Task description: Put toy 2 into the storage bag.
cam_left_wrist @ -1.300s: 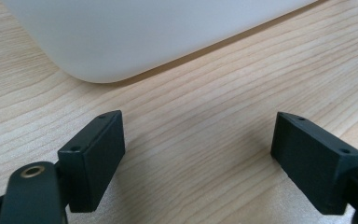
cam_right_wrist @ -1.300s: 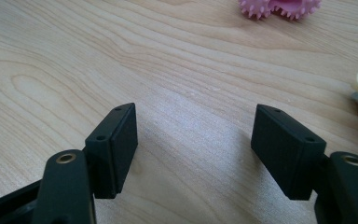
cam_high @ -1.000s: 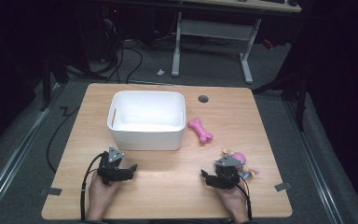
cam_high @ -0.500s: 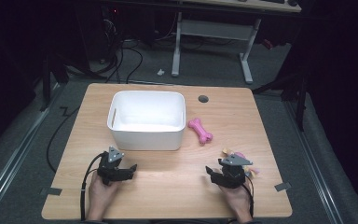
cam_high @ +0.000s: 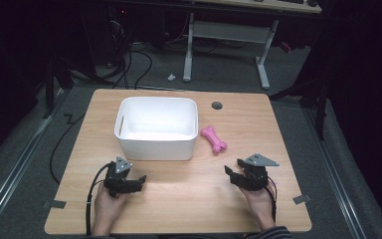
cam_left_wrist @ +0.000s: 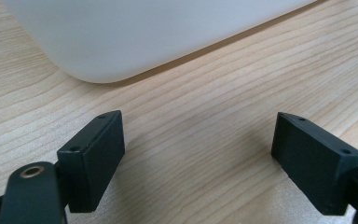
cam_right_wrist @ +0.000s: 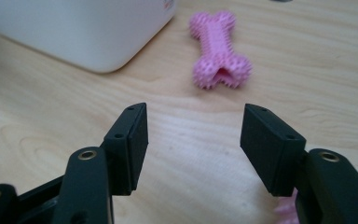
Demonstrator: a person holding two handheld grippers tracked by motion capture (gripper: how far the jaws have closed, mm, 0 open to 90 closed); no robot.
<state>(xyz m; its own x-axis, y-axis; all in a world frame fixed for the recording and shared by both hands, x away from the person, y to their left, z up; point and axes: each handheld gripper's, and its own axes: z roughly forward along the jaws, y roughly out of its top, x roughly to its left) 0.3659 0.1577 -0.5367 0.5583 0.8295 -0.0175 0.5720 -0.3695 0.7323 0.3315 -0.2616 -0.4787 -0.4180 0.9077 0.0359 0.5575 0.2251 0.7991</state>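
A pink spiky bone toy (cam_high: pixel 214 139) lies on the wooden table (cam_high: pixel 179 214), right of a white bin (cam_high: pixel 154 148). My right gripper (cam_high: pixel 231 174) hovers near the table's front right and points at the bone (cam_right_wrist: pixel 220 49), which is well ahead of its jaws. Its jaws have just been closing, but the gripper (cam_right_wrist: pixel 193 144) is open with nothing between the pads. A bit of another pink spiky toy (cam_right_wrist: pixel 286 207) peeks out by its right jaw. My left gripper (cam_high: pixel 138 181) rests low at the front left, open and empty (cam_left_wrist: pixel 198 154), facing the bin's corner (cam_left_wrist: pixel 135 32).
The bin's near corner (cam_right_wrist: pixel 74 28) stands to the left of the bone in the right gripper view. A round cable hole (cam_high: pixel 217 105) sits in the table behind the bone. Bare wood lies between the two grippers. Desk legs and cables are on the floor beyond.
The right gripper has lifted and shifted slightly away from the person, now covering the small pink toy that showed beside it. Its jaws stand narrower. The left gripper has kept still.
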